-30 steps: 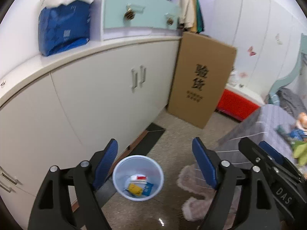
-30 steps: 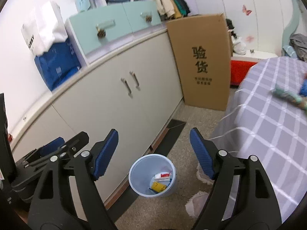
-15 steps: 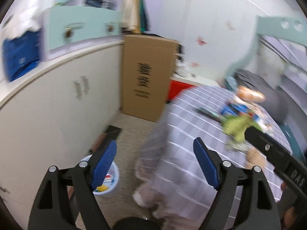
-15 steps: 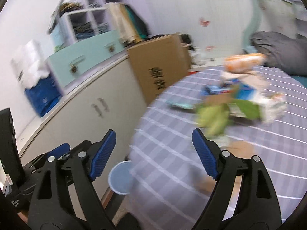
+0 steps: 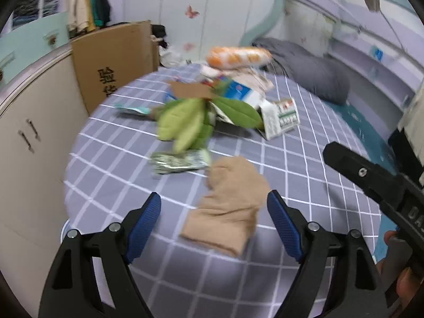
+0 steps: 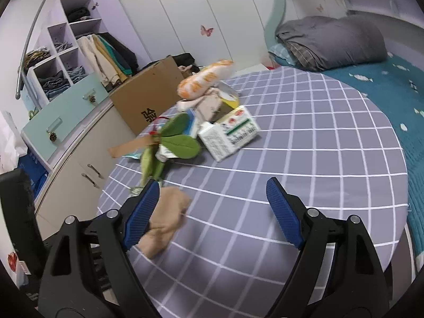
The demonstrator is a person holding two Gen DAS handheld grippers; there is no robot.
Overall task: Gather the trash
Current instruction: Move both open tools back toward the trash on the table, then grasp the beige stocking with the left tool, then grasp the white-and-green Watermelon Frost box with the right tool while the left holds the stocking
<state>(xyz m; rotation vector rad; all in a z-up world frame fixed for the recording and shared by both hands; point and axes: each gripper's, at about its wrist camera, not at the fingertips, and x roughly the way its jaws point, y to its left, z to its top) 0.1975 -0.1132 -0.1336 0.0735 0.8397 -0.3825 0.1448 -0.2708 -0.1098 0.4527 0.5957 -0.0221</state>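
A bed (image 6: 331,137) with a grey checked cover fills both views, a teal sheet (image 6: 397,100) along its 3 o'clock side and a folded grey quilt (image 6: 334,42) at 1 o'clock in the right wrist view. A white cabinet (image 5: 26,132) runs along the 9 o'clock edge, with a tall cardboard box (image 5: 114,61) leaning against it at 10 o'clock.

The trash lies in a loose heap on the bed cover, at 12 o'clock from both cameras: green leaf-shaped pieces (image 5: 190,122), a white carton with green print (image 6: 229,135), a blue and white carton (image 5: 238,92) under the leaves, a strip of brown card (image 6: 129,147), and an orange and white plush (image 5: 238,55) on the far edge. A crumpled silver wrapper (image 5: 180,160) sits just nearer than the leaves, and a tan sock (image 5: 233,206) lies nearest of all.

The left hand-held gripper (image 5: 213,224) is spread wide, holding nothing, the sock between its blue pads (image 5: 144,224). The right hand-held gripper (image 6: 212,213) is equally wide and empty, the sock beside its 9 o'clock pad.

Only the left view shows the silver wrapper plainly and a pale curved rim at 8 o'clock, perhaps a bin, too blurred to tell. Only the right view shows the open shelves (image 6: 58,61) of folded clothes.
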